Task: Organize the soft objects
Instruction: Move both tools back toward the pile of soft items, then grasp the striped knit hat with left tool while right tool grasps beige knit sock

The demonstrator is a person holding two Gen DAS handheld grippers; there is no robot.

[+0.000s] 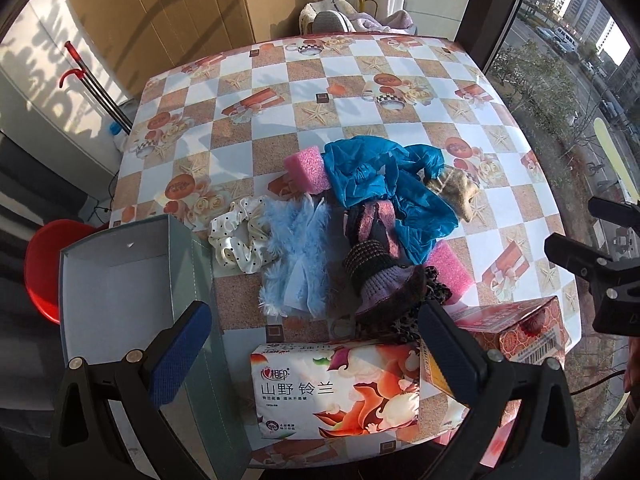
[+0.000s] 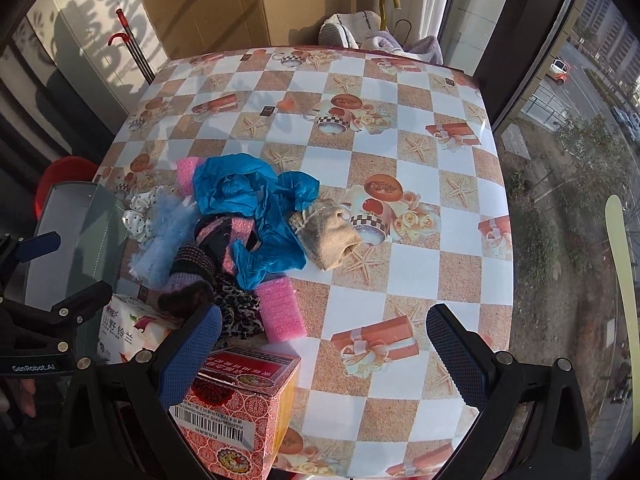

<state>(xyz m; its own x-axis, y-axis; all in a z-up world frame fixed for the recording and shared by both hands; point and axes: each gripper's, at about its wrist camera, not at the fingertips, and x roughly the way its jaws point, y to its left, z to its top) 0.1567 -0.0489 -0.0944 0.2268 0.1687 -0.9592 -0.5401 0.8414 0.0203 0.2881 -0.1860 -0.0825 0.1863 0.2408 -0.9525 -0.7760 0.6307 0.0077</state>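
Observation:
A heap of soft things lies mid-table: a blue plastic bag (image 1: 384,176) (image 2: 256,204), two pink sponges (image 1: 306,170) (image 2: 280,312), a white dotted scrunchie (image 1: 240,236), a light blue feathery piece (image 1: 296,256) (image 2: 168,236), dark knitted cloth (image 1: 372,264) (image 2: 200,264), a beige sock (image 1: 456,192) (image 2: 330,240) and a leopard scrunchie (image 2: 236,312). A grey open box (image 1: 120,280) (image 2: 76,240) stands at the left edge. My left gripper (image 1: 316,364) is open above a tissue pack (image 1: 336,392). My right gripper (image 2: 324,356) is open and empty over the table's near part.
A red patterned carton (image 2: 240,412) (image 1: 524,332) stands at the near edge beside the tissue pack. The checkered tablecloth (image 2: 400,160) covers the table. A red stool (image 1: 48,264) is at the left. A window is at the right; cardboard and umbrellas stand behind.

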